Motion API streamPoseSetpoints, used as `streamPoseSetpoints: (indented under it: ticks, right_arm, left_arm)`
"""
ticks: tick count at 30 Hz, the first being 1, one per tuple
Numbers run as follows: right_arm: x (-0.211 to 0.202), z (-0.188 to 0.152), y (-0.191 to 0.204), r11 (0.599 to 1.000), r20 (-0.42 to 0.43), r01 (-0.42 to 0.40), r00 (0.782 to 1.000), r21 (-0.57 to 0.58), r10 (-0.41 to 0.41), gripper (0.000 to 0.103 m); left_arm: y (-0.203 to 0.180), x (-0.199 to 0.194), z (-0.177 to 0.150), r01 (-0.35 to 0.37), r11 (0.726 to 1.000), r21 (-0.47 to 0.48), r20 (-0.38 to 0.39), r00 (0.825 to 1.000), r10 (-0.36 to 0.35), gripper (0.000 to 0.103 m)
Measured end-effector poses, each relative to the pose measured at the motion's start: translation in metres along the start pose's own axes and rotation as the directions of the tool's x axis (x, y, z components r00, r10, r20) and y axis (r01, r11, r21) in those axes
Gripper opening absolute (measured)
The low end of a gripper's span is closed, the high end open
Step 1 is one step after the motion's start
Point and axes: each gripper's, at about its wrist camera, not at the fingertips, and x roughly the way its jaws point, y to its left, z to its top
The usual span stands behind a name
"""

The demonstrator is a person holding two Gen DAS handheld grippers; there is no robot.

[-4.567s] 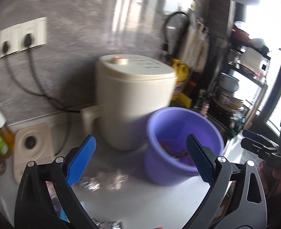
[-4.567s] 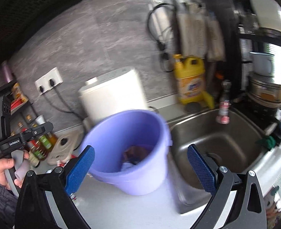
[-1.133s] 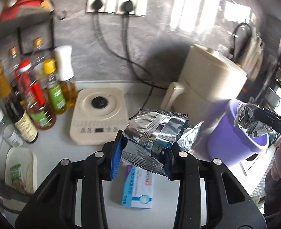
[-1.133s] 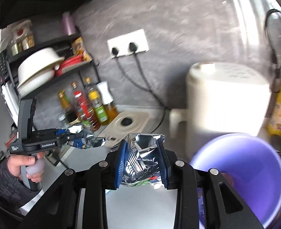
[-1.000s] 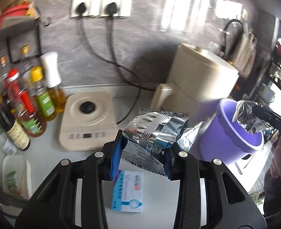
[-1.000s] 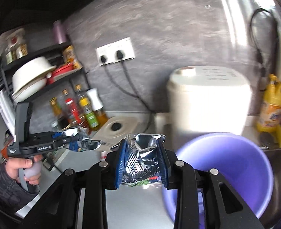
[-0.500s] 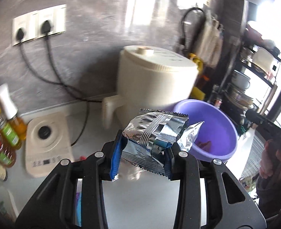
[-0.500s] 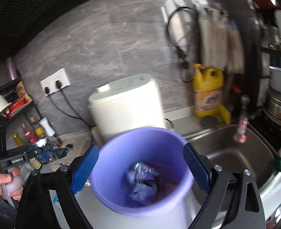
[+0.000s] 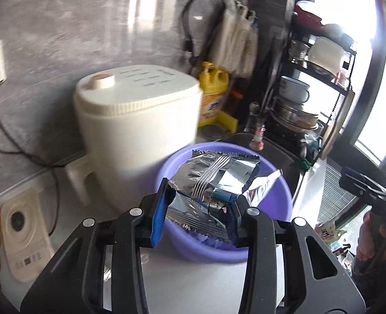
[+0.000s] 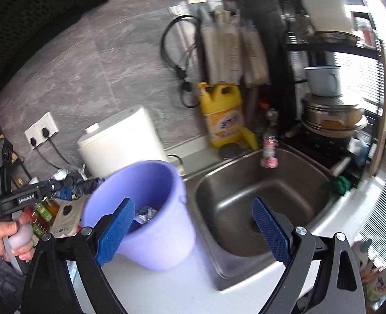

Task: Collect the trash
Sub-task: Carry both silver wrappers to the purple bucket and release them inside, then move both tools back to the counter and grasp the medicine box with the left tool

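Observation:
My left gripper (image 9: 196, 216) is shut on a crumpled silver foil wrapper (image 9: 213, 180) and holds it over the near rim of the purple bucket (image 9: 279, 209). The right wrist view shows the same gripper (image 10: 62, 185) with the wrapper (image 10: 70, 175) at the bucket's (image 10: 156, 235) left rim. My right gripper (image 10: 193, 229) is open and empty, above the counter between the bucket and the sink. Crumpled trash (image 10: 147, 213) lies inside the bucket.
A cream appliance (image 9: 138, 120) stands behind the bucket, a yellow detergent jug (image 10: 224, 117) by the wall. A steel sink (image 10: 258, 204) is right of the bucket. A dish rack (image 10: 331, 99) stands at far right. A small cream cooker (image 9: 22, 235) and bottles sit left.
My right gripper dropped its foil wrapper into the bucket, opened and drew back to the right. My left gripper carried its wrapper right, from the counter to over the bucket.

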Motion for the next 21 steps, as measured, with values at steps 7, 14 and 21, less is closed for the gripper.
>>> streamPoseSetpoints:
  ticks: [7, 14, 21]
  right_arm:
    - [-0.011, -0.008, -0.018, 0.998, 0.001, 0.035, 0.999, 0.046, -0.035, 0.089]
    - [0.001, -0.014, 0.003, 1.000, -0.034, -0.017, 0.999, 0.007, 0.018, 0.089]
    - [0.019, -0.019, 0.044, 0.992, -0.079, -0.115, 0.991, -0.058, 0.111, 0.094]
  left_arm:
    - [-0.021, 0.012, 0.002, 0.017, 1.000, 0.025, 0.011, 1.000, -0.018, 0.089]
    - [-0.004, 0.001, -0.013, -0.026, 1.000, 0.000, -0.008, 1.000, 0.026, 0.091]
    - [0.033, -0.026, -0.034, -0.110, 0.991, -0.077, -0.004, 0.994, 0.110, 0.097]
